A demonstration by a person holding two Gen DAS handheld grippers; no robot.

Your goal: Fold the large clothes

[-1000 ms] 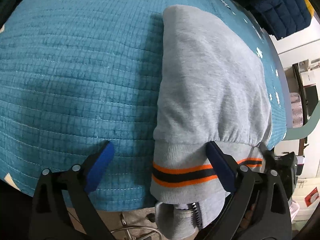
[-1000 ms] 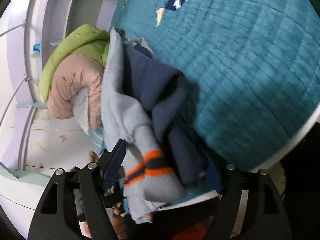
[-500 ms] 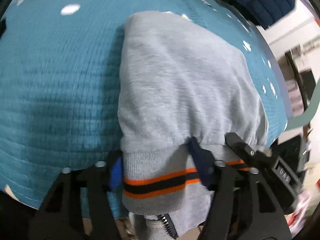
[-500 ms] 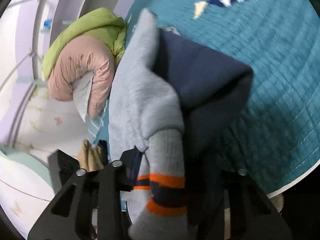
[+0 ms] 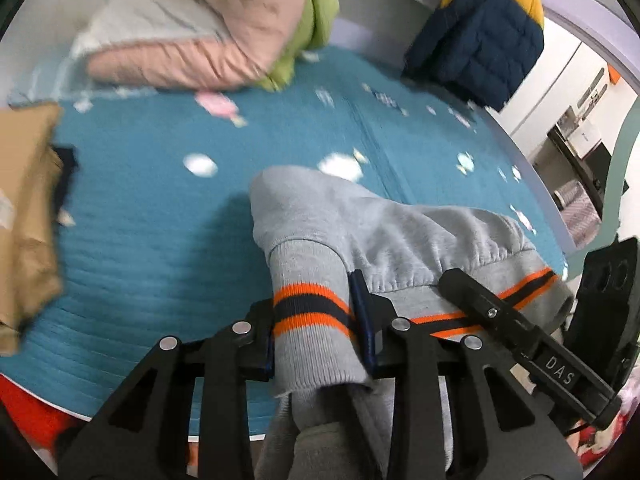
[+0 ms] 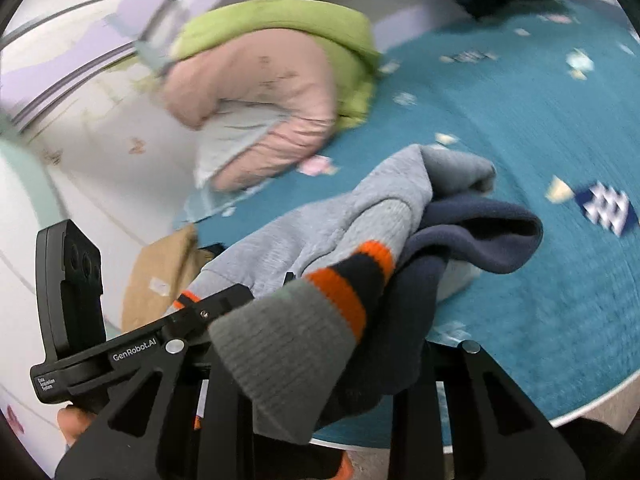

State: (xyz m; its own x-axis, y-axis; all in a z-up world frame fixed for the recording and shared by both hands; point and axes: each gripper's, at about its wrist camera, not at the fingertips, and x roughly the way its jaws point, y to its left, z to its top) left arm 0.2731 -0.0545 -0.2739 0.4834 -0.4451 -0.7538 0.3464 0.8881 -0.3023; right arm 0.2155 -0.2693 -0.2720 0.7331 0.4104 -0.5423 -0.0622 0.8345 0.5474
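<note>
The left gripper [image 5: 318,338] pinched the grey jacket's [image 5: 384,224] striped cuff. The right gripper [image 6: 320,344] squeezed the bunched hem. It looked half folded, with more folding left.

A bed with a teal quilted cover [image 5: 160,240] holds a grey sweatshirt [image 5: 360,216], rolled pink and green bedding [image 5: 224,28], a navy-and-yellow puffer jacket [image 5: 476,40], and tan folded fabric [image 5: 24,184].

sweatshirt [image 5: 384,224]: grey fleecy cloth, ribbed cuff | bedspread [image 5: 160,216]: teal quilted cloth
</note>
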